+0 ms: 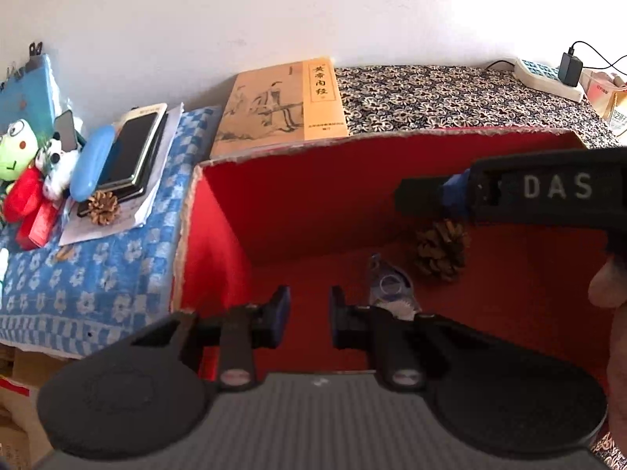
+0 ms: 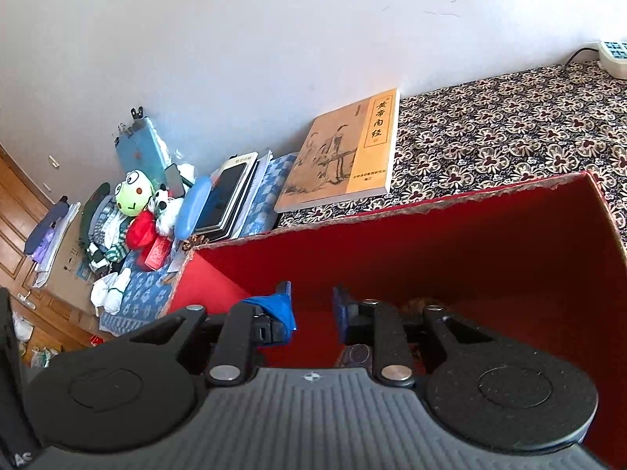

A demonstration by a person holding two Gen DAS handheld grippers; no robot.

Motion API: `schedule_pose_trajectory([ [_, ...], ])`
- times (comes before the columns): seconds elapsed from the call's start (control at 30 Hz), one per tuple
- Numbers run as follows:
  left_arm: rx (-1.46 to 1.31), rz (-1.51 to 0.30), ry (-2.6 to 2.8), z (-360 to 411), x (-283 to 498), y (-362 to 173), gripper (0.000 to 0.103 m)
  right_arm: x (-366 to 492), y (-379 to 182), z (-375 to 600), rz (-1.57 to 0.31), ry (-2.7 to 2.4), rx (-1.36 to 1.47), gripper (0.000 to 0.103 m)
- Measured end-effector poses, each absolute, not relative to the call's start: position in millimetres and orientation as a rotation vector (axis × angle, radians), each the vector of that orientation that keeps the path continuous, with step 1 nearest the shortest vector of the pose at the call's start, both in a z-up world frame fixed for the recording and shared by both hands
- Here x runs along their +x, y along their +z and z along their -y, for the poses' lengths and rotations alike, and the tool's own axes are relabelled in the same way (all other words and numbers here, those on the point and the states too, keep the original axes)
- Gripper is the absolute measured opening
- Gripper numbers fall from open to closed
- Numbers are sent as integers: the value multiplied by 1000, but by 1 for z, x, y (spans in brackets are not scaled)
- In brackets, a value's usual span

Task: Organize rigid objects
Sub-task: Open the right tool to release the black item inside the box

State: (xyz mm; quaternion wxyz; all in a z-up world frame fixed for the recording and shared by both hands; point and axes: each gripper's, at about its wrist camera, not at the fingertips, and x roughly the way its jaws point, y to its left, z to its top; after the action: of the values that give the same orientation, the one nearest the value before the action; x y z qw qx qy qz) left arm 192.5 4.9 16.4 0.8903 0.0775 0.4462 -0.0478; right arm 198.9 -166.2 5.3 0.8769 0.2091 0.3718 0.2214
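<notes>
Left wrist view: down into an open red box (image 1: 298, 196), its torn cardboard rim showing
Left gripper (image 1: 309, 305): clenched almost to closing, only a slim gap between the pads, nothing in it – poised over the box floor
Right gripper (image 2: 311, 305): released, nothing between the pads; reaching into the box from the right, above a pinecone (image 1: 441, 250)
Pinecone in box: on the red floor near the back wall, just beside a clear tape dispenser (image 1: 388, 286)
Second pinecone (image 1: 102, 206): outside the box, at the near end of a stack of papers
Surface, right part: dark floral cloth (image 1: 450, 94) – a tan book (image 1: 282, 105) flat on it, behind the box
Surface, left part: blue checked cloth (image 1: 98, 282), crowded with a phone (image 1: 135, 152), a blue case (image 1: 92, 164), a green plush frog (image 1: 15, 149)
Far right corner: white power strip (image 1: 548, 78) with a black charger (image 1: 570, 68) plugged in
Room: plain white wall (image 1: 274, 8) behind; wooden door (image 2: 11, 203) at far left in the right wrist view
</notes>
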Motion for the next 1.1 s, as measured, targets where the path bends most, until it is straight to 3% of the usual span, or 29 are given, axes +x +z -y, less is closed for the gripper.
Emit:
schedule_pose_trajectory([
  [0.03, 164, -922, -94, -4, 191, 18, 14, 199, 5, 166, -776, 452, 436, 7],
  [0.1, 165, -918, -83, -3, 190, 19, 32, 199, 5, 167, -777, 439, 438, 7],
  [0.13, 164, -913, -72, -3, 189, 20, 54, 199, 5, 167, -777, 434, 439, 7],
  [0.17, 163, -904, -73, -3, 188, 22, 65, 199, 5, 168, -777, 428, 440, 7],
  [1.1, 142, -858, 5, -10, 152, 53, 69, 170, 16, 185, -752, 339, 509, 9],
])
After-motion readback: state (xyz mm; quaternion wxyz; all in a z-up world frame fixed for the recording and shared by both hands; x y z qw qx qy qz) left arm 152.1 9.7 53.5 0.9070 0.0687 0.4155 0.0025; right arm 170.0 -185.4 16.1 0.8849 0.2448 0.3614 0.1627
